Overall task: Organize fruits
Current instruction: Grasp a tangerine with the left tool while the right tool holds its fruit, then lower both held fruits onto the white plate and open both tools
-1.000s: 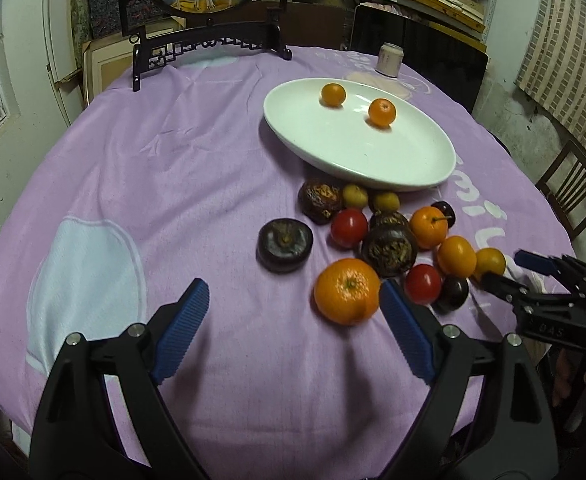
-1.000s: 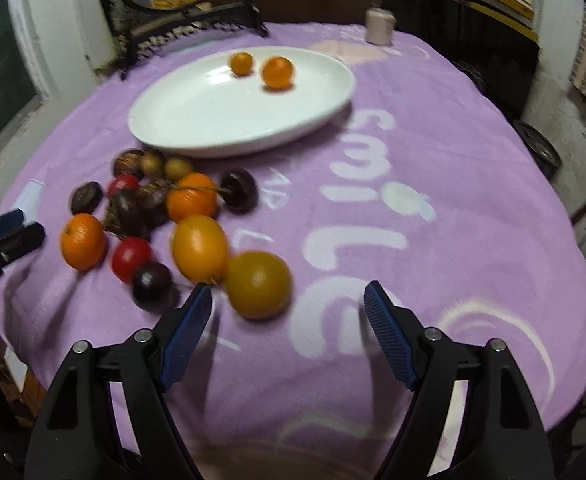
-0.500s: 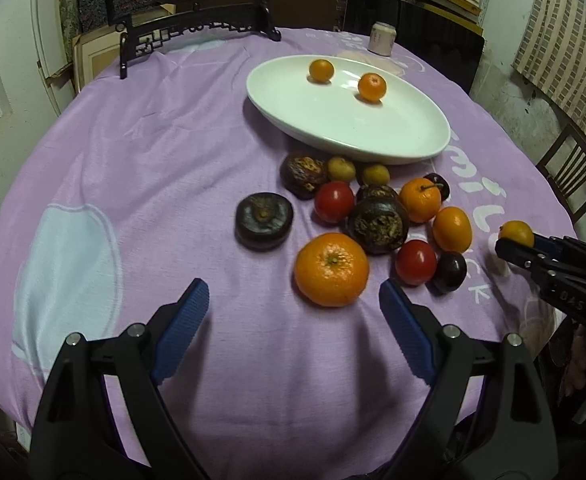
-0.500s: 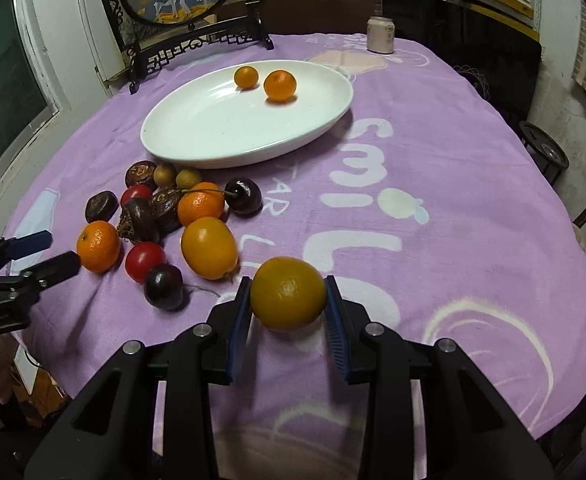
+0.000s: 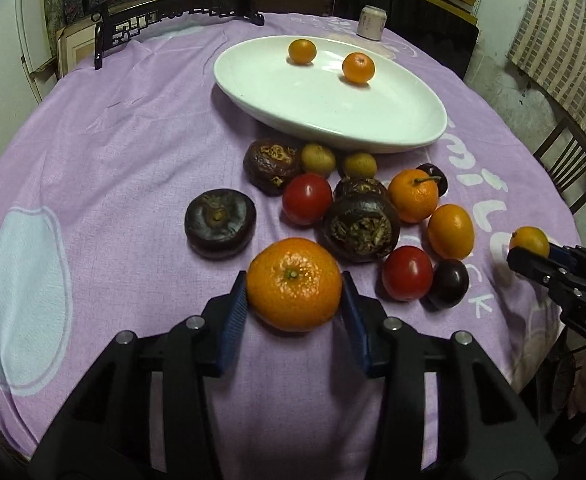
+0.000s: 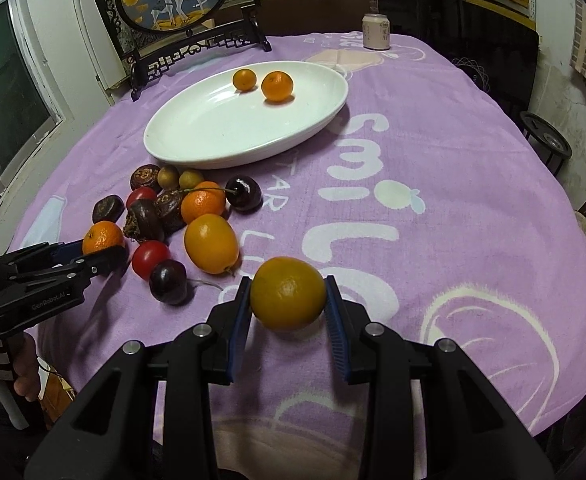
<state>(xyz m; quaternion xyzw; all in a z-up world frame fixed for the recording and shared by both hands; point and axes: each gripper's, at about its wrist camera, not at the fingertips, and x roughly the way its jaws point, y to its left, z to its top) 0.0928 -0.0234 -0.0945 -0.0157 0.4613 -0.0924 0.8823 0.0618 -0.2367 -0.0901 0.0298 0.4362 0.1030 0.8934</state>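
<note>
The left claw (image 5: 294, 305) is now gripping the large mandarin (image 5: 294, 283) between its blue pads; half a second ago that claw was standing wide apart with the fruit lying free on the cloth ahead of it. The right claw (image 6: 289, 312) is still clamping the yellow-orange citrus (image 6: 288, 293), and in its own view the fruit is sitting a little farther out over the purple cloth (image 6: 433, 168) than before.

The mandarin is resting at the near edge of the fruit pile, its green stem scar facing up and slightly toward the camera; it is nearly round, a bit wider than tall, with the width running left to right between the pads. The held citrus is also close to round, slightly wider than tall; its stem end is showing as a dark dot on the left in the left wrist view (image 5: 529, 241).

The white oval plate (image 6: 197, 140) is lying far on the worktop, its long axis running from near left to far right in the right wrist view, carrying two small oranges (image 6: 277, 86) at its far end. The remaining fruits (image 5: 359, 224) are clustering just near the plate's rim.
</note>
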